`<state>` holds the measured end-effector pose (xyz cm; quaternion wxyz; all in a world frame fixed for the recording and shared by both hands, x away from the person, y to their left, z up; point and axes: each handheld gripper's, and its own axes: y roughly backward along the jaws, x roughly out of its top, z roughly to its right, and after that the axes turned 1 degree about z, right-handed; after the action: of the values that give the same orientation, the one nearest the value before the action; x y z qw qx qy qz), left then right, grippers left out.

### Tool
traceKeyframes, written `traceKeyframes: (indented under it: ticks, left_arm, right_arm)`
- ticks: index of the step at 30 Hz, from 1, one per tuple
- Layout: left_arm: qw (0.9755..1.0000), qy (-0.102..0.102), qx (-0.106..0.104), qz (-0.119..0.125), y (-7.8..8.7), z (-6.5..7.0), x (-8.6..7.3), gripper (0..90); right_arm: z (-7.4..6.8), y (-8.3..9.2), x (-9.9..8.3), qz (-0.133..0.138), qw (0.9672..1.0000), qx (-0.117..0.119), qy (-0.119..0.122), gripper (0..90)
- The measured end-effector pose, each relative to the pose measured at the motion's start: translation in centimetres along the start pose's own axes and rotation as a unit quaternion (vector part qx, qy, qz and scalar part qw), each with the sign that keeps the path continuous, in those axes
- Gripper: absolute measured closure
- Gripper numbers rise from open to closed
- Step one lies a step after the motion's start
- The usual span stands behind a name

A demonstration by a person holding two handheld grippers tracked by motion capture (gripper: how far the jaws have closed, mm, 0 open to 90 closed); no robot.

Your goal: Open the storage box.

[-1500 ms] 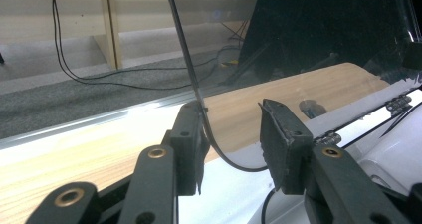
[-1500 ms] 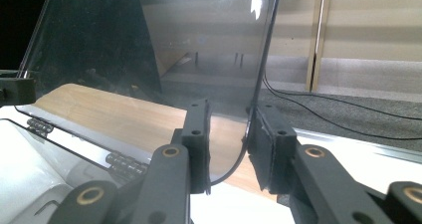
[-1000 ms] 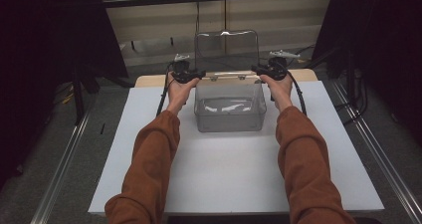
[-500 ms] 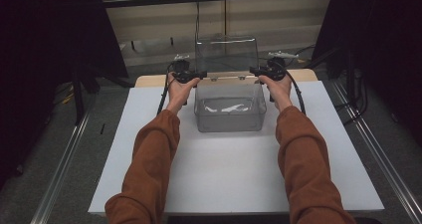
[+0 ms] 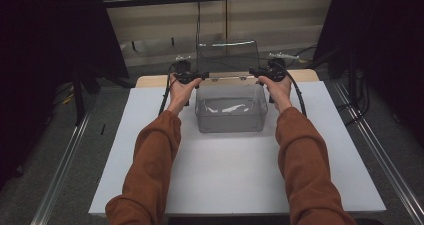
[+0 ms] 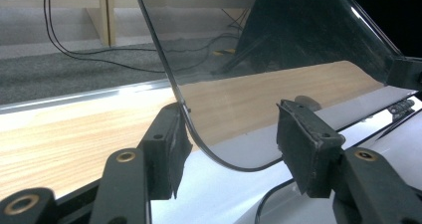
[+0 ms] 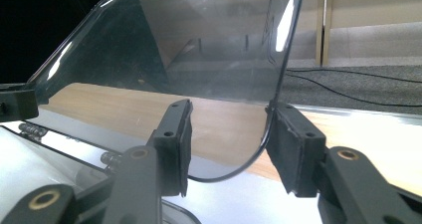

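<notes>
A clear plastic box (image 5: 230, 110) stands on the white board (image 5: 225, 180), and its hinged clear lid (image 5: 227, 57) is raised upright at the back. My left gripper (image 5: 192, 76) is at the lid's left lower corner and my right gripper (image 5: 260, 74) at its right lower corner. In the left gripper view the lid (image 6: 278, 59) has its curved corner between the jaws of the left gripper (image 6: 234, 134), against one pad and apart from the other. The right gripper (image 7: 230, 134) stands the same way around the lid (image 7: 199, 50). Both pairs of jaws have just been opening.
A wooden tabletop (image 5: 150, 81) runs behind the board. Beyond it are a grey carpet with black cables (image 6: 89, 55) and a pale wall. Metal rails (image 5: 65, 160) flank the board on the floor. The lid's hinges (image 6: 403, 107) lie along the box's back rim.
The lid has tipped a little farther back, and its top edge sits lower in the high view. Both hands have stayed in place.
</notes>
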<state>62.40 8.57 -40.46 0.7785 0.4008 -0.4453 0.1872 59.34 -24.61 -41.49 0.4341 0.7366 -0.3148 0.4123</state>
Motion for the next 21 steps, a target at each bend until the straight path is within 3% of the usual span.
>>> traceKeyframes:
  ticks: [16,21]
  left_arm:
    - [0.9999,0.012,0.003,0.0,-0.31,-0.27,-0.2,44.1]
    - [0.9997,0.026,-0.001,0.003,-0.47,-0.35,-0.32,43.2]
  right_arm:
    - [-0.07,-0.45,-0.47,0.001,0.9998,0.0,-0.019,47.7]
    - [-0.04,-0.45,-0.56,0.0,0.9998,0.0,-0.022,46.4]
